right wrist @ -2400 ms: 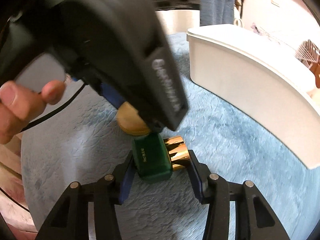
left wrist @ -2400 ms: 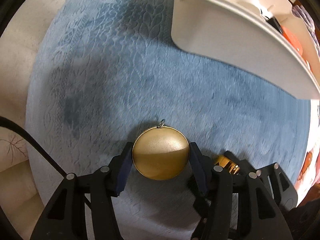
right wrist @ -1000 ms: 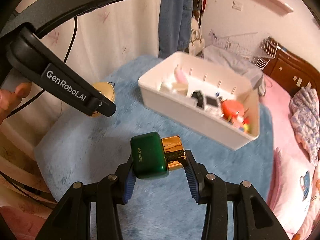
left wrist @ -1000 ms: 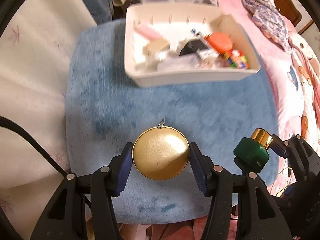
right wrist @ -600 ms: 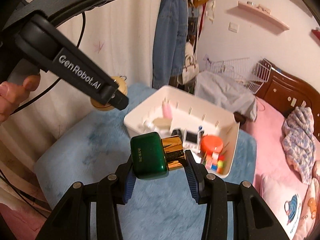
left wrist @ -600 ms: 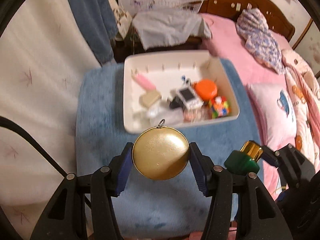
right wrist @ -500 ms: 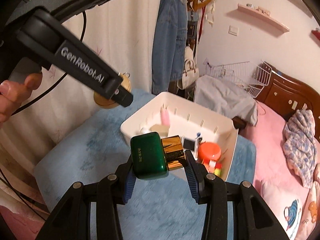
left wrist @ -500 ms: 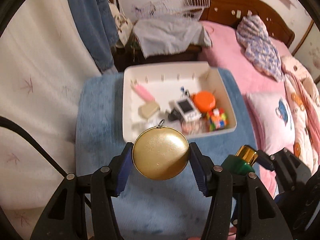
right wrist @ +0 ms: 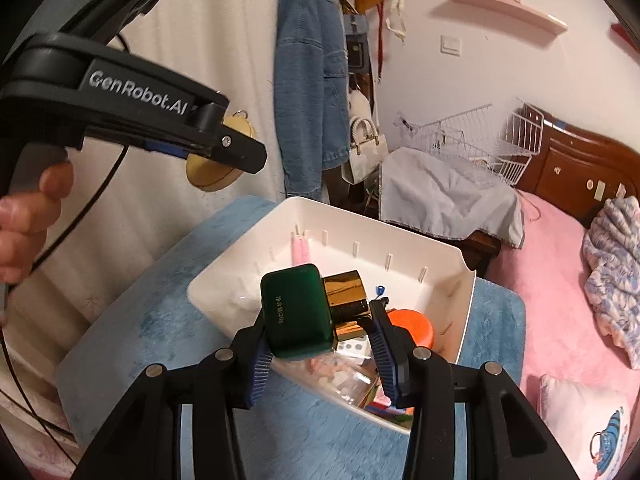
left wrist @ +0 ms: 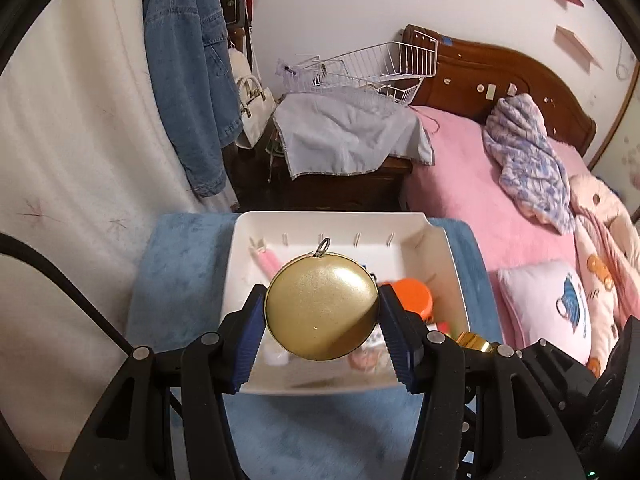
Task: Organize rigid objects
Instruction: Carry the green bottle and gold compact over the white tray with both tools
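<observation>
The left gripper (left wrist: pixel 322 332) clamps a round gold tin (left wrist: pixel 321 306) by its rim, above the white bin (left wrist: pixel 444 248). The right gripper (right wrist: pixel 320 344) pinches a green bottle (right wrist: pixel 298 312) with a gold cap across its flat sides, over the same bin. Both look stiff, smooth and likely slippery; the bottle may be breakable.

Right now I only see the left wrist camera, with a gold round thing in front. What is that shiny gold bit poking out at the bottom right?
Observer: That is the gold cap of a green bottle, clamped in the right gripper.
Child: What is behind my gold tin?
Observer: The gold round tin hides part of the white bin; a key with a blue tag lies there.
Child: Who holds my gripper?
Observer: A hand grips the left gripper's handle.
</observation>
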The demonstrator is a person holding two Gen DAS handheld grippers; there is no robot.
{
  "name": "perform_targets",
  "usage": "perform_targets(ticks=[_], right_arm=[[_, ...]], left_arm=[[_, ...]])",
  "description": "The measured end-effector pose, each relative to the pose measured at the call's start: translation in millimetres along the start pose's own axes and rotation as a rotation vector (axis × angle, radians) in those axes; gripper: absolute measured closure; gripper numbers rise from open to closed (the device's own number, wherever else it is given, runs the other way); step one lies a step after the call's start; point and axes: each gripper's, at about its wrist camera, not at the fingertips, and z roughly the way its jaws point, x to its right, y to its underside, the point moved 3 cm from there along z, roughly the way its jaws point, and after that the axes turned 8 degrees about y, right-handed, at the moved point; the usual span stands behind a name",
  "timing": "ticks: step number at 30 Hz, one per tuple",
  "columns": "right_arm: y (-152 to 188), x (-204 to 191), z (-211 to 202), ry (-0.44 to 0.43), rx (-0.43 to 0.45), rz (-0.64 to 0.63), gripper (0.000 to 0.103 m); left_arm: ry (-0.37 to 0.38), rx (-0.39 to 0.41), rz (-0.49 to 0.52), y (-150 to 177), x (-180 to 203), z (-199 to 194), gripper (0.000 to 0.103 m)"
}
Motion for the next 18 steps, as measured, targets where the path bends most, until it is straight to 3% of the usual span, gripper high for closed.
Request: perform_targets(ticks=[8, 18], right_arm=[[10, 33, 39, 0.030, -0.026, 0.070, 0.058], [23, 67, 75, 0.058, -0.052, 0.148, 0.058]], left_arm=[[0.057, 0.106, -0.007, 1, -1, 39, 0.044], [0.085, 0.158, -0.061, 10, -14, 71, 0.044]])
